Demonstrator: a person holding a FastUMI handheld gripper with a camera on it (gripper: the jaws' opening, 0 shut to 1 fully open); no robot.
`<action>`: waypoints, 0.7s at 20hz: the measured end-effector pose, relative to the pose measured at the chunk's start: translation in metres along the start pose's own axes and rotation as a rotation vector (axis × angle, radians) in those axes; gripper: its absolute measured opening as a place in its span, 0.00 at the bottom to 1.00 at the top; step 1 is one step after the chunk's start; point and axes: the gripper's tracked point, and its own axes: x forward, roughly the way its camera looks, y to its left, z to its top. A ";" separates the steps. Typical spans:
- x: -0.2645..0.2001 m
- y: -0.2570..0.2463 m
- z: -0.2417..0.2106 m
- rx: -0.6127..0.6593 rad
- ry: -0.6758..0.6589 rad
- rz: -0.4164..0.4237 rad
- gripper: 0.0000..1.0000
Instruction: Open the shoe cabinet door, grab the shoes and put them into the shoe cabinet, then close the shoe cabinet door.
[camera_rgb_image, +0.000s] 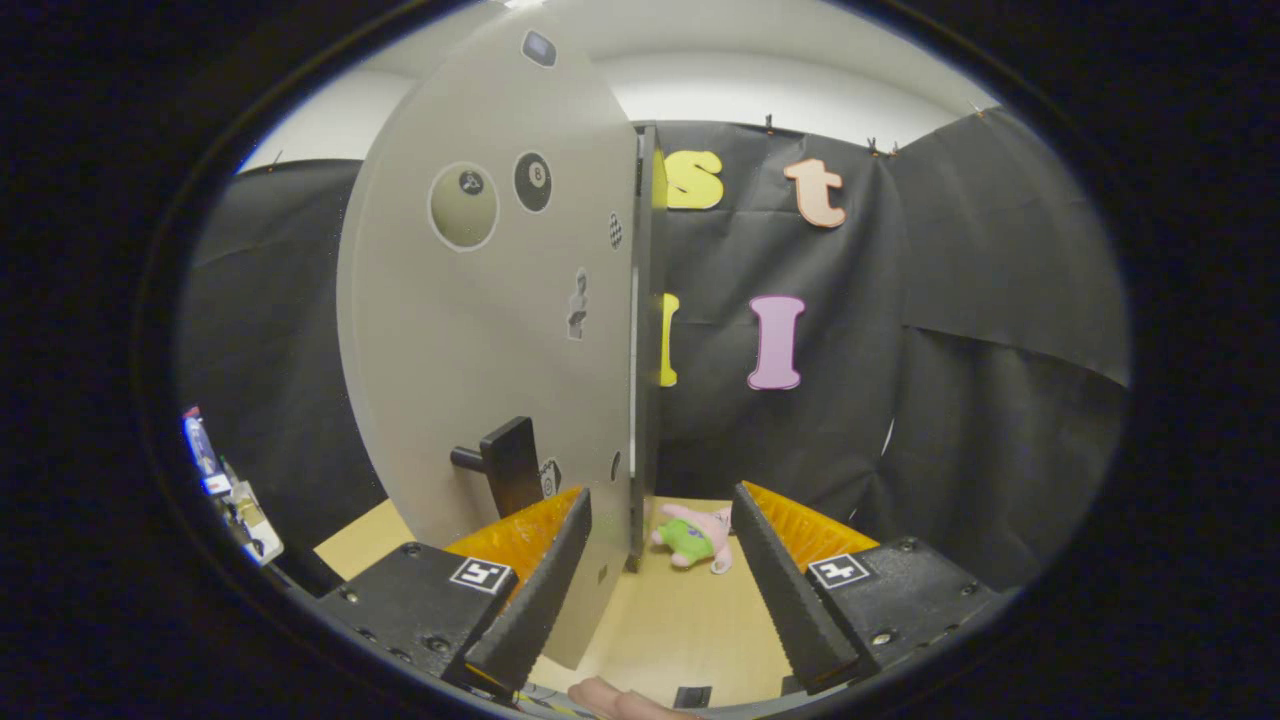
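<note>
Fingertips of a person's hand (625, 702) show nearest of all, just below and between the two fingers of the gripper (660, 505), which stands wide open with nothing held between its jaws. Each finger carries a ridged inner face, and a small square marker sits on the block behind each one. Between and just ahead of the fingers rises the shoe cabinet door (490, 330), a tall pale panel swung open so that its free edge points toward the gripper; that edge falls in the gap, nearer the left finger. Round stickers dot the door's face, and a dark handle (505, 465) juts from it low down, just beyond the left finger. On the light wooden floor (690, 620) past the door's edge, near the right finger's tip, lies a small pink plush toy (695, 538) with green shorts. Black cloth hangs behind everything.
</note>
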 end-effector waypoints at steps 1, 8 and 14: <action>0.000 0.007 0.001 0.003 -0.003 -0.007 0.93; 0.013 0.079 0.005 0.004 0.003 -0.011 0.93; 0.034 0.127 0.009 0.008 -0.010 -0.056 0.94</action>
